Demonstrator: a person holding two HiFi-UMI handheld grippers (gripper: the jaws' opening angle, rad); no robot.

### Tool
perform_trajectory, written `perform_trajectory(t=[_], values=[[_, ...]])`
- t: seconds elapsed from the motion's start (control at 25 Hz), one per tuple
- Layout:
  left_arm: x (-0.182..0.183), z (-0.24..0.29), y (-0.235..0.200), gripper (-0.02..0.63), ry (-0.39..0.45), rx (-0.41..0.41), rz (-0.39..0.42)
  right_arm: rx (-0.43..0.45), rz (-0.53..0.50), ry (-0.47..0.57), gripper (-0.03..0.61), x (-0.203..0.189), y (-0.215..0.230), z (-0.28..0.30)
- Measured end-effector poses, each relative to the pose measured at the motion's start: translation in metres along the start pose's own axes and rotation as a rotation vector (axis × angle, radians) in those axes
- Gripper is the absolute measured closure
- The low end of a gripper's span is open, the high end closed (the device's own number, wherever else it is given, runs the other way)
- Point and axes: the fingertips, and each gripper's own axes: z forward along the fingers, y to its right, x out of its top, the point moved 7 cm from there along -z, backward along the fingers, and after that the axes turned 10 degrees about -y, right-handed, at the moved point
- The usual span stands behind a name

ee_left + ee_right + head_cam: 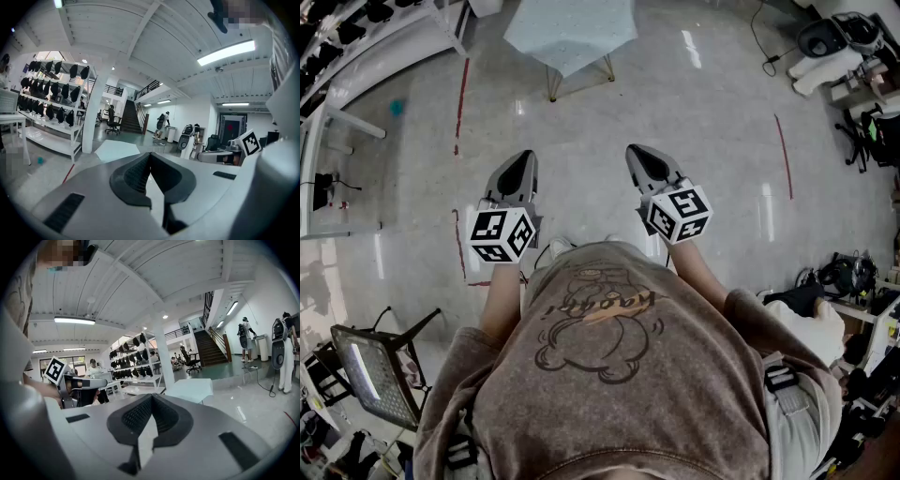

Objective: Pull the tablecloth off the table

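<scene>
Left gripper (523,161) and right gripper (643,159) hang in front of us in the head view, each shut on nothing. The tablecloth (572,33) drapes its table (553,89) well ahead across the floor. The table's legs look thin, so we judge that a hard or one-sided tug could drag or tip it.

Through the left gripper view, the jaws meet with nothing between them and the pale cloth lies far beyond the tips. If we arrive with the jaws closed like this, we only nudge the fabric.

Through the right gripper view, the jaws are likewise closed and empty. A cable (262,380) trails on the floor to the right of the table, and it could catch our feet if we drift that way.
</scene>
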Motion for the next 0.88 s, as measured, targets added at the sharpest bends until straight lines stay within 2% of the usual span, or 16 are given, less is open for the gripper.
perform_trajectory(t=[0.2, 0.88], values=[[0.002, -0.001, -0.01, 0.595, -0.006, -0.026, -0.019, -0.004, 0.012, -0.003, 0.574, 0.001, -0.006, 0.007], [0.001, -0.011, -0.078, 0.595, -0.015, -0.101, 0.038, -0.105, 0.133, 0.053, 0.571, -0.021, -0.06, 0.043]])
